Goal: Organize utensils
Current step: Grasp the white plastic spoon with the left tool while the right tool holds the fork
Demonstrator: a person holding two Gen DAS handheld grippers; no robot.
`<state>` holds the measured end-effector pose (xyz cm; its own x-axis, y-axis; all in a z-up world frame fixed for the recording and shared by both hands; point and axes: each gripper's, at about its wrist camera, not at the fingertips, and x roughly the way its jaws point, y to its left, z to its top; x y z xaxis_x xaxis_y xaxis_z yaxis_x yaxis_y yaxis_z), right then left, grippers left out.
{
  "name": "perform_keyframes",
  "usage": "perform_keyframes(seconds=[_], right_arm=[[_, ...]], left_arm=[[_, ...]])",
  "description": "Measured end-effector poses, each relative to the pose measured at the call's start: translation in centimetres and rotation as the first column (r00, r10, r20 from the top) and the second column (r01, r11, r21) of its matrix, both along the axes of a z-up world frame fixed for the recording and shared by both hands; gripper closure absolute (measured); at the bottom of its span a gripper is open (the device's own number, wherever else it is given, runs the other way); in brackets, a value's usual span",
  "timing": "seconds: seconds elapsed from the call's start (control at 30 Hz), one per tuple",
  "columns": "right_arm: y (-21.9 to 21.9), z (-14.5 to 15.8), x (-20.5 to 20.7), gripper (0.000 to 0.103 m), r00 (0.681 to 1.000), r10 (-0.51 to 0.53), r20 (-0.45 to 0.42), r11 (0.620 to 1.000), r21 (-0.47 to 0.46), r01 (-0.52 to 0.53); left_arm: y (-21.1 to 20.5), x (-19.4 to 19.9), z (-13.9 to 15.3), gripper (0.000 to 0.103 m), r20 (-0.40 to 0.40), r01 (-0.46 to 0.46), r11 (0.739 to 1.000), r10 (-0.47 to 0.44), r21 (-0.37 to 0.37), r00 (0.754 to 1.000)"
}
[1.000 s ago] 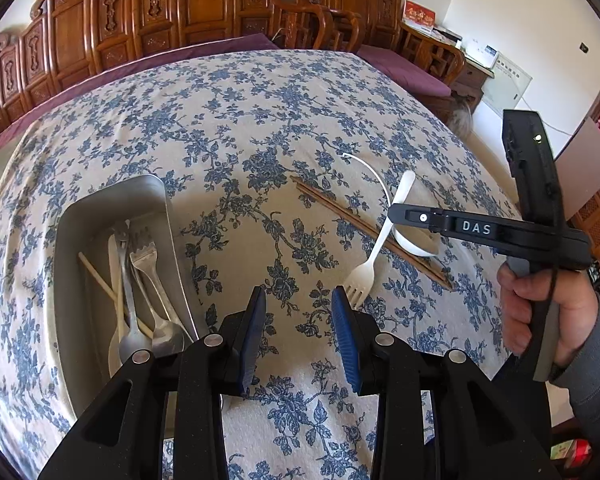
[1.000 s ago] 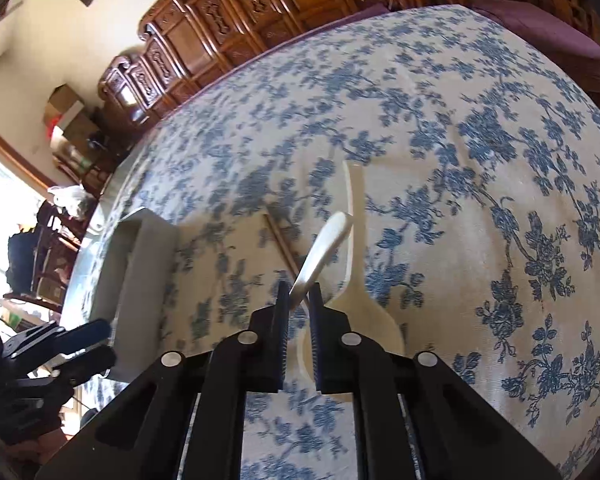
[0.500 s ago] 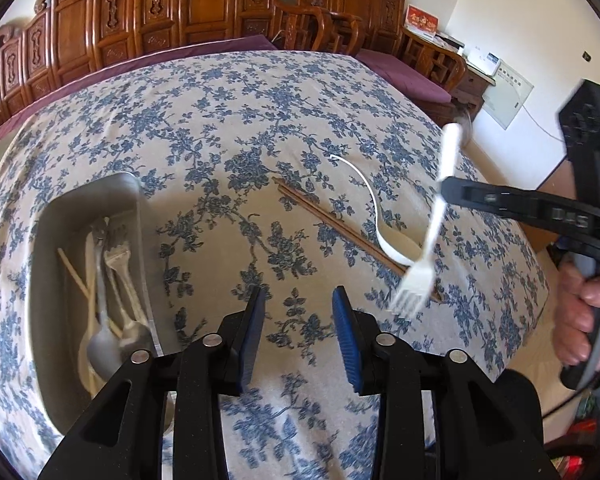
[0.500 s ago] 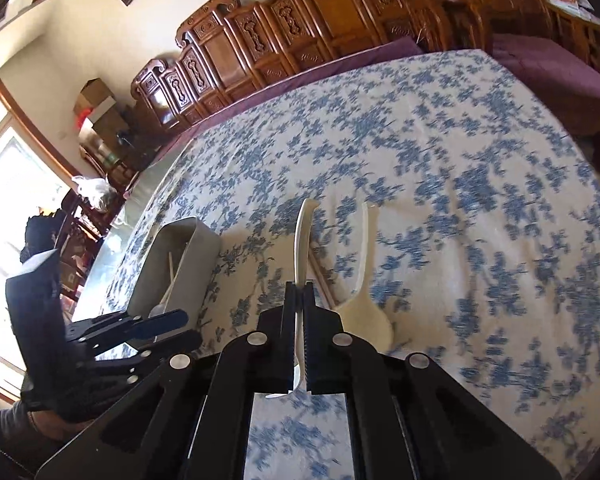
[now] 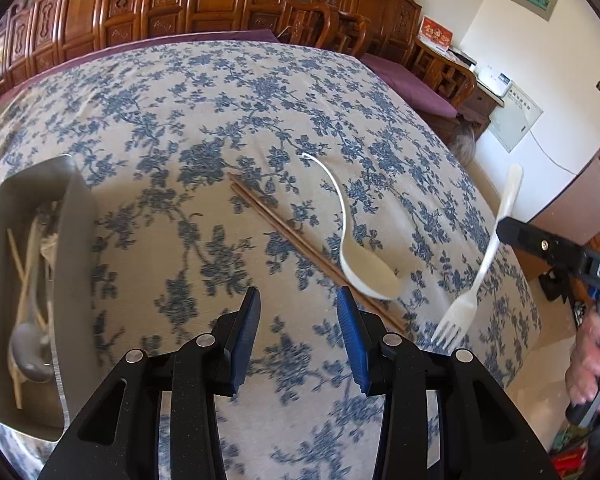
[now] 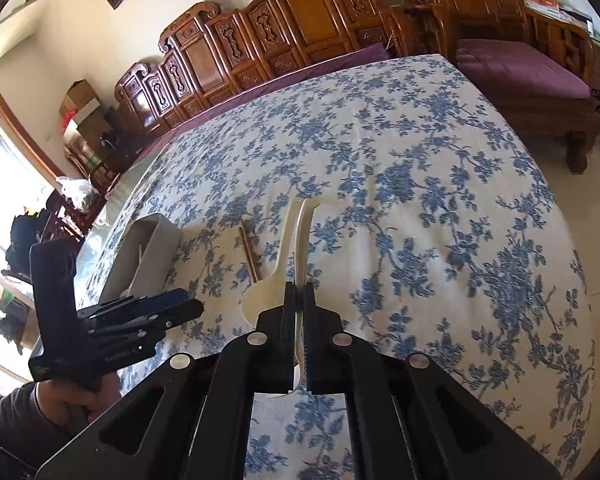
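white fork (image 6: 300,240) clamped between right gripper (image 6: 299,308) jaws

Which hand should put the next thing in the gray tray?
Probably the right. The right gripper is already clamped on the white fork, lifted off the tablecloth. The left gripper is open and empty, though nearer the gray tray.

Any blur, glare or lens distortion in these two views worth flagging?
Left wrist view: strong fisheye bulge of the tablecloth, motion smear near the bottom, white fork slightly soft. Right wrist view: window blown out at left, sharp elsewhere, dark vignette corners.
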<state>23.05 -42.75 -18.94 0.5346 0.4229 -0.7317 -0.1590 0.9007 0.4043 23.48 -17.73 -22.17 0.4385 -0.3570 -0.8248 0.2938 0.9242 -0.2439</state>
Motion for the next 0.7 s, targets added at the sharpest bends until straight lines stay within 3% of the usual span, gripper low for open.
perform_keyframes(seconds=[0.47, 0.63, 0.7], right_arm=[[-1.3, -1.6, -0.8, 0.099, 1.0, -0.021, -0.015, 1.0, 0.011, 0.021], [-0.8, -1.7, -0.8, 0.099, 1.0, -0.012, -0.018, 1.0, 0.006, 0.012], [-0.5, -1.6, -0.9, 0.099, 1.0, -0.007, -0.018, 1.0, 0.004, 0.007]], left_arm=[[-3.6, 2.5, -1.6, 0.066, -0.085, -0.015, 0.998, 0.009, -0.068, 0.996], [-4.2, 3.3, -2.9, 0.076, -0.135, -0.018, 0.998, 0.009, -0.063, 0.991], [-4.1, 3.4, -3.3, 0.088, -0.148, -0.023, 0.998, 0.013, -0.061, 0.989]])
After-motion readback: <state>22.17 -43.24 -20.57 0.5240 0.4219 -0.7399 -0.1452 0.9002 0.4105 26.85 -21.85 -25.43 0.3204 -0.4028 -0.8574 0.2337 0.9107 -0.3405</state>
